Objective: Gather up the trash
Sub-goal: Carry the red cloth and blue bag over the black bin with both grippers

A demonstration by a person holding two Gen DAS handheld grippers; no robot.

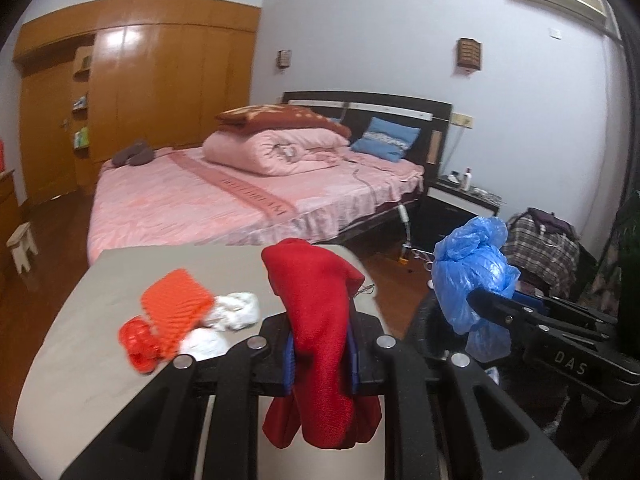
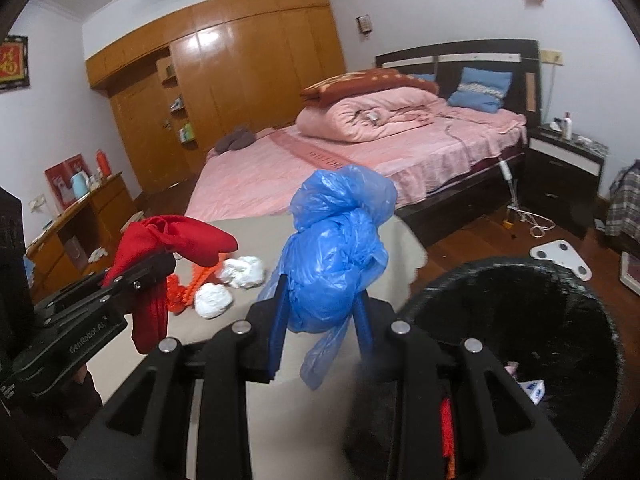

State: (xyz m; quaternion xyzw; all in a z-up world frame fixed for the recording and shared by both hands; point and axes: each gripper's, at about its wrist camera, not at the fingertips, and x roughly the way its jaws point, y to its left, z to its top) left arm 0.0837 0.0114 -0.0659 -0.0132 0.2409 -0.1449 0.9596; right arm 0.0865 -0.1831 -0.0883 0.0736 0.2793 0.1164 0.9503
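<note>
Now: I have both tools loaded and raised over the worktop (image 1: 100,280).
Left tool (image 1: 320,350): jaws nearly together, clamped on a red cloth (image 1: 316,300) that drapes over and hangs below the pads.
Right tool (image 2: 320,312): jaws narrow, pinching a crumpled blue bag (image 2: 336,248), its tail dangling under the fingers.
Bin (image 2: 600,320): black, round, at the near right just past the worktop edge; a few scraps lie inside, too small for me to name.
Done, I judge: two pieces are lifted clear of the worktop, and the bin already holds something.
Left, I judge: neither held piece is over the bin mouth yet; both need carrying right and dropping.
Left on worktop: an orange ribbed piece (image 1: 176,312), a red plastic lump (image 1: 136,344) beside it, and two white paper wads (image 2: 244,272), all bunched together on the left side.
Writing, left tool body: "GenRobot.AI" along the side, seen from my right camera.
Writing, right tool body: "DAS" in pale letters, seen from my left camera.
Other writing: a framed red picture (image 2: 14,62) on the far left wall has a gold character I can't read.
</note>
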